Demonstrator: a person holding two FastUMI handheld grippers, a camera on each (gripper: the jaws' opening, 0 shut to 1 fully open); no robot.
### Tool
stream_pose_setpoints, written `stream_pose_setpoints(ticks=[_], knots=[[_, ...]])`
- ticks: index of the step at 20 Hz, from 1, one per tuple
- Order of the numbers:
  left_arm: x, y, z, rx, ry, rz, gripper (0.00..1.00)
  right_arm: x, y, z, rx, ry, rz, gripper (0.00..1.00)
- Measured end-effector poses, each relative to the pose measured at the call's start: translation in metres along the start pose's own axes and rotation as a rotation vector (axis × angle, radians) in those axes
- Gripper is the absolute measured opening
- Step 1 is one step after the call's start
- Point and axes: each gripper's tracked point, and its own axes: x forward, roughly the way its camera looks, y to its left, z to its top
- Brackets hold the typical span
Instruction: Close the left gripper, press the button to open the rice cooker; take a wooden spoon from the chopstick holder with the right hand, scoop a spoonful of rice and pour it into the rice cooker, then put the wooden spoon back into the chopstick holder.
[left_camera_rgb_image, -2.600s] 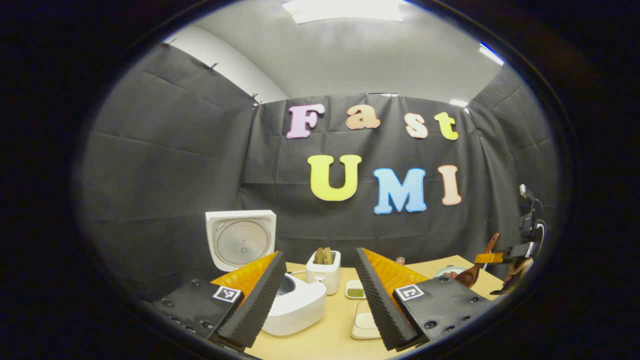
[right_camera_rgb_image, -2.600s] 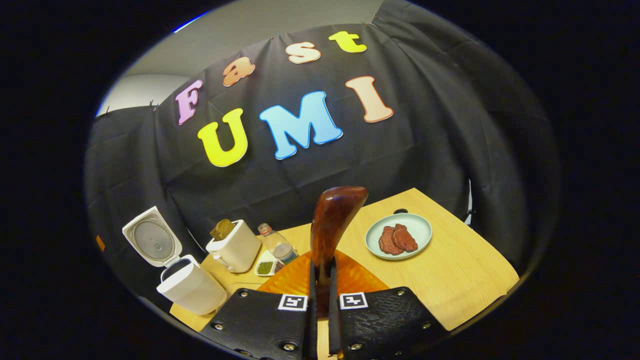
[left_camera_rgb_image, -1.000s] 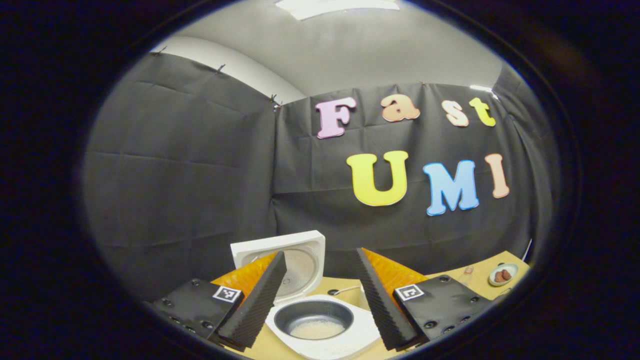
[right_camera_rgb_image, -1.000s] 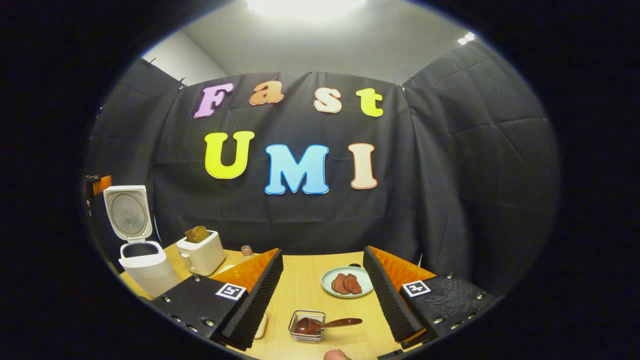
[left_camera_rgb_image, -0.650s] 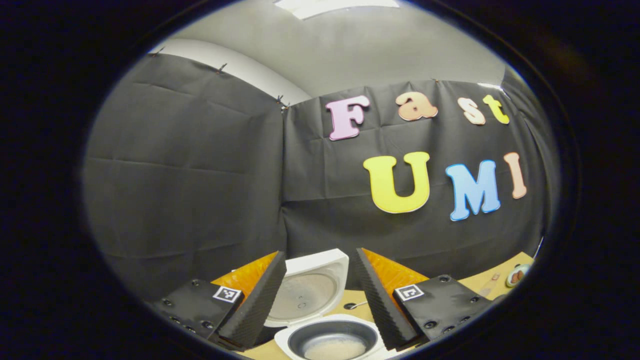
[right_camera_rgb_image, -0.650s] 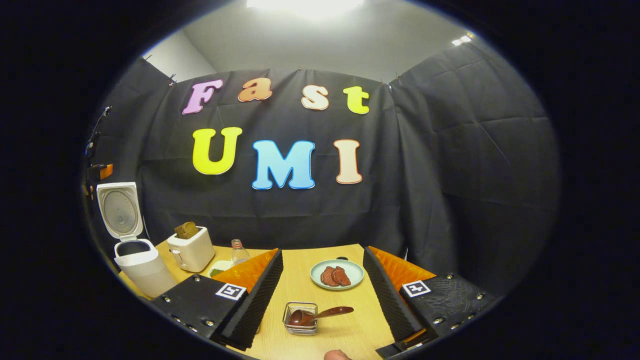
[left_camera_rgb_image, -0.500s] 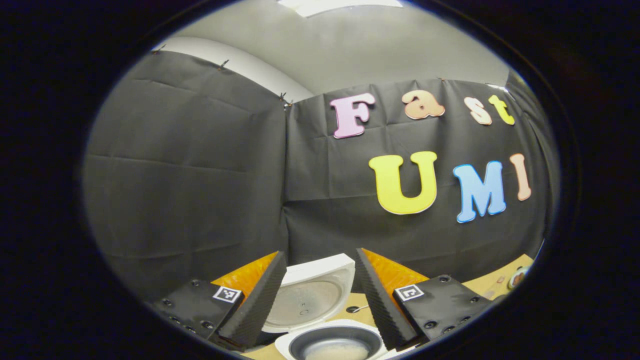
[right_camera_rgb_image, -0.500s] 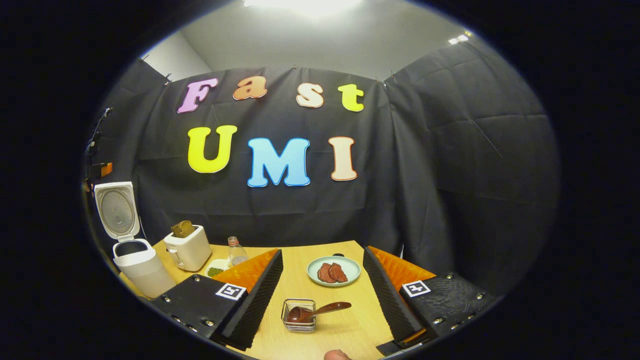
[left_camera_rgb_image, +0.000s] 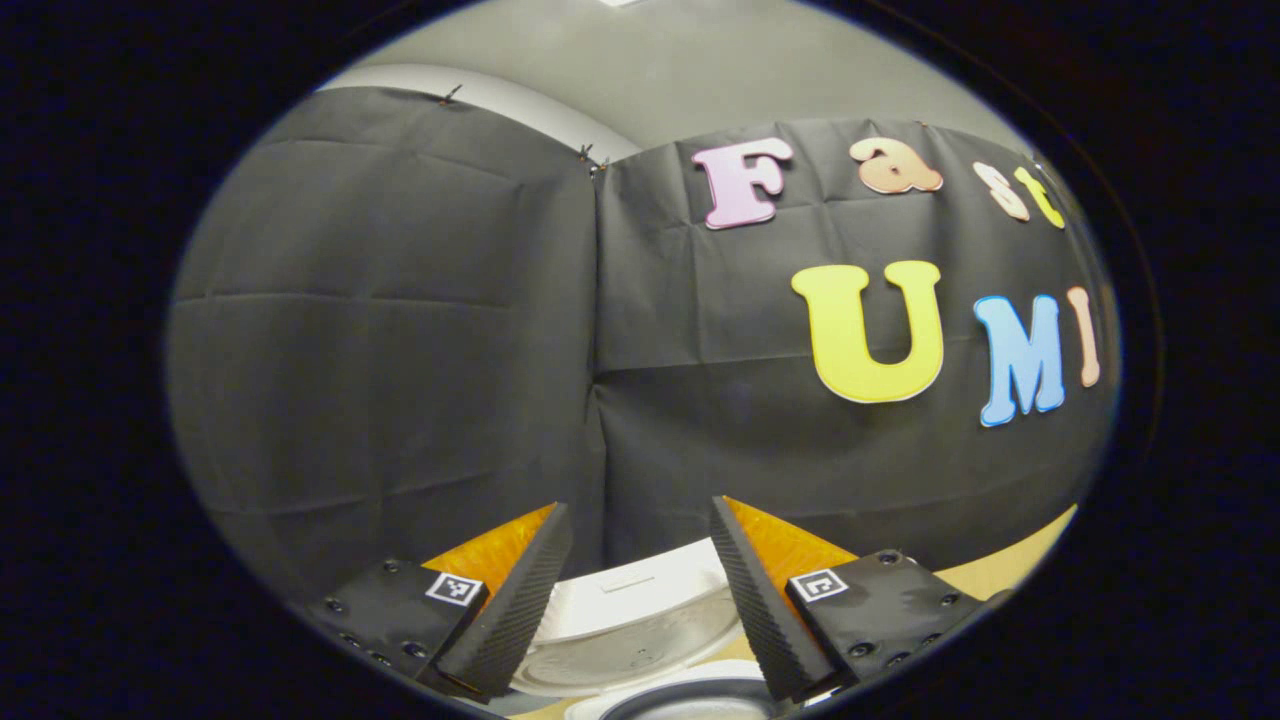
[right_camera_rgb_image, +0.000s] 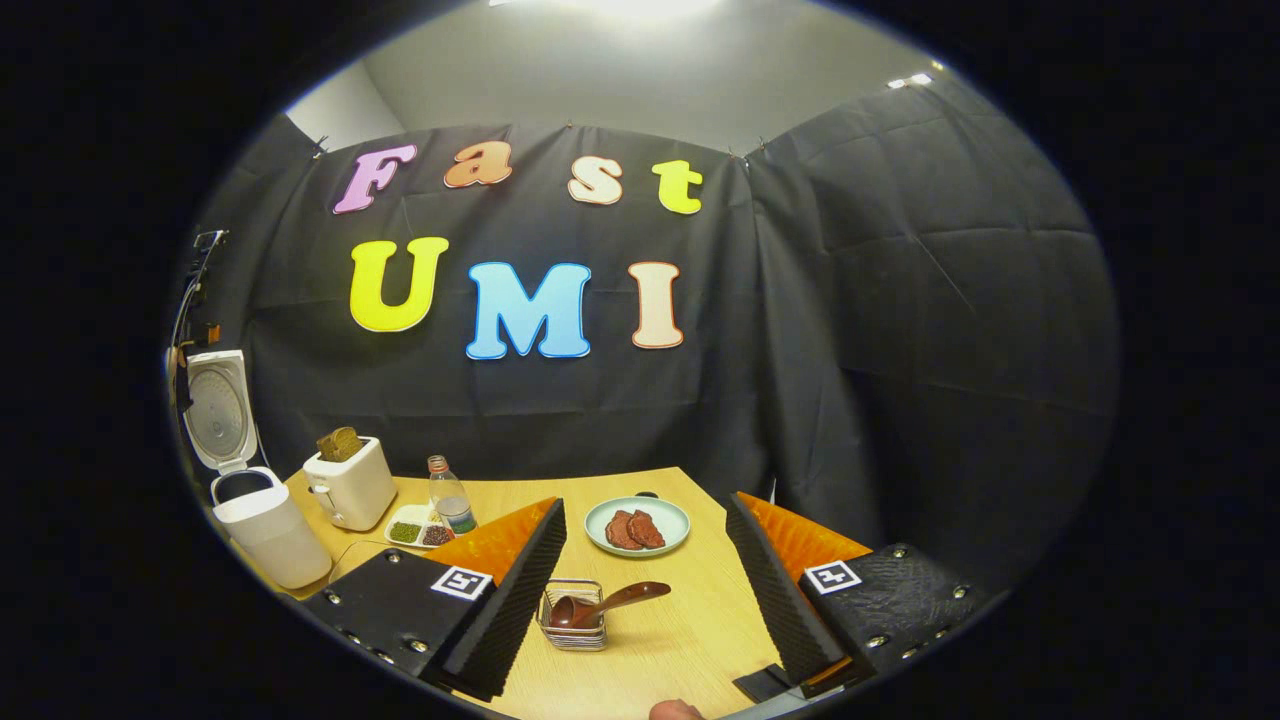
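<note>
Rice cooker (right_camera_rgb_image: 262, 520) was my landmark on the counter (right_camera_rgb_image: 660, 640): it stood at the far left edge in the right gripper view, white, its lid (right_camera_rgb_image: 215, 408) tipped up and back. Just right of the rice cooker stood a white toaster (right_camera_rgb_image: 350, 490) with bread in its slot, then a small divided dish (right_camera_rgb_image: 418, 527) and a clear bottle (right_camera_rgb_image: 449, 505). Well right of the rice cooker lay a pale plate (right_camera_rgb_image: 638, 526) with dark slices. My right tongs (right_camera_rgb_image: 645, 590) were spread wide and held nothing. Between their fingers, nearer me than the plate, sat the wire chopstick holder (right_camera_rgb_image: 573, 630) with the wooden spoon (right_camera_rgb_image: 600, 606) lying in it, bowl down inside, handle slanting out to the right.

My left tongs (left_camera_rgb_image: 640, 590) were spread too, empty, poised close above the rice cooker's raised lid (left_camera_rgb_image: 630, 625), whose inner face showed between the fingers, with the rim of the dark inner pot (left_camera_rgb_image: 690, 705) just below it.
</note>
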Motion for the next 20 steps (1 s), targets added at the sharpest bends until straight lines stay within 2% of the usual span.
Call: stream_pose_setpoints(ticks=[1,2,4,7,20], knots=[[0.009,0.002,-0.005,-0.002,0.02,0.011,0.96,0.0,-0.002,0.001,-0.002,-0.005,-0.002,0.98],[0.017,0.003,-0.012,-0.002,0.045,0.021,0.99,-0.001,-0.004,0.003,-0.008,-0.009,-0.005,0.98],[0.026,0.004,-0.029,-0.025,0.097,0.021,0.96,-0.003,-0.009,0.004,-0.029,-0.014,-0.011,0.98],[0.024,0.004,-0.027,-0.055,0.095,0.028,0.96,-0.004,-0.016,0.008,-0.028,-0.018,-0.01,0.98],[-0.037,-0.033,-0.044,-0.063,0.145,0.023,0.99,0.015,-0.032,0.022,-0.025,-0.039,0.09,0.98]])
